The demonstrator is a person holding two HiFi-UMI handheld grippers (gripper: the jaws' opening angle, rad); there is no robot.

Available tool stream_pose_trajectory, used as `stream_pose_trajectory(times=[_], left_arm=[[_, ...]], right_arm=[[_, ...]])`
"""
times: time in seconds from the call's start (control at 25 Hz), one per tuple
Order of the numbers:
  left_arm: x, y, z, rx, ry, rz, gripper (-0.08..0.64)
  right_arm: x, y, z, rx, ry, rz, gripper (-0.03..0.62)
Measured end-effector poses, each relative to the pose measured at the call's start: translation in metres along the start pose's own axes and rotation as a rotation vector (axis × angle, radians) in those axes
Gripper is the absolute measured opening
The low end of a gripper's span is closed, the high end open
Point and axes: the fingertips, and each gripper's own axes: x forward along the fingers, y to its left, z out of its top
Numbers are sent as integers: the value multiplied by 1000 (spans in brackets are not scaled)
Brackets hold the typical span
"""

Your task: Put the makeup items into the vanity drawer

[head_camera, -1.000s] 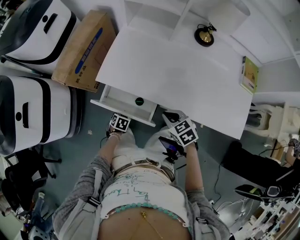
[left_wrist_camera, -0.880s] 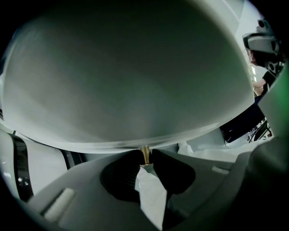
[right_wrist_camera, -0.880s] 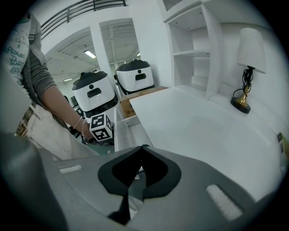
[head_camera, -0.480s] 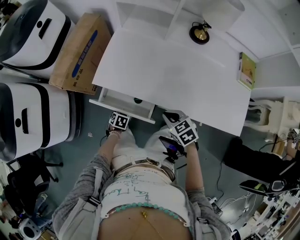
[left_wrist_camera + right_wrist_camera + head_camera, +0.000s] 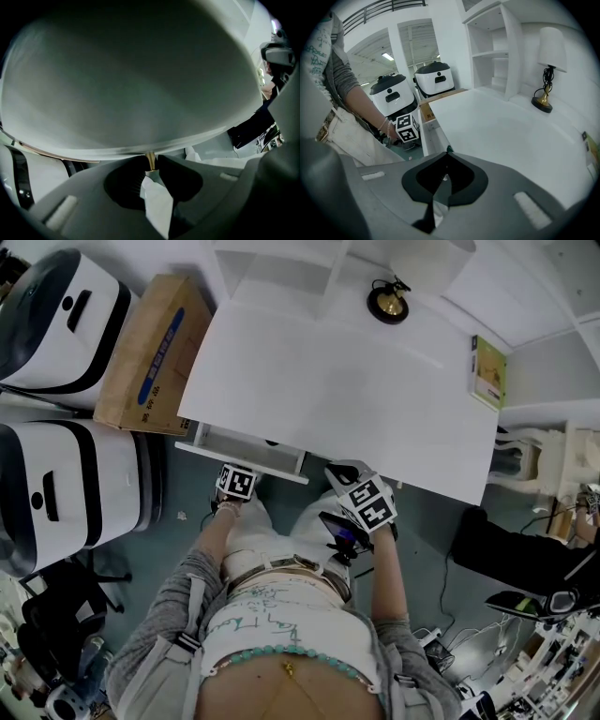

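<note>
The tabletop (image 5: 347, 399) is seen as smooth, matt white board. The knob (image 5: 150, 158) and the lamp base (image 5: 387, 304) are shown in shiny brass-coloured metal. The box (image 5: 141, 357) is made of dull brown cardboard. The right tool (image 5: 445, 157) is moulded in matt grey plastic.

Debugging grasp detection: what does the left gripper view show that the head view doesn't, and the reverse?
Left gripper view only: the gold drawer knob, pinched between the closed jaws of the left tool.
Head view only: the vanity top, the lamp, the cardboard box, the right tool, and the partly open inside of the drawer.
Both: the left tool against the white drawer front. From above, the tool's body hides the knob.
</note>
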Motion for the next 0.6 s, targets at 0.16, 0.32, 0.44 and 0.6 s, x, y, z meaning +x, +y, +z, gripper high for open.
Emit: stream_pose_trajectory(times=[0.16, 0.32, 0.44, 0.6], left_arm=[[1, 2, 5, 2, 2, -1, 95], [3, 3, 12, 3, 2, -1, 95], [5, 4, 15, 7, 4, -3, 95], [7, 5, 23, 11, 2, -5, 95]], right_arm=[[0, -3, 1, 9, -3, -5, 29], [-2, -8, 2, 13, -6, -15, 29], [-3, -10, 1, 20, -7, -22, 29], [-4, -15, -4, 30, 5, -30, 29]])
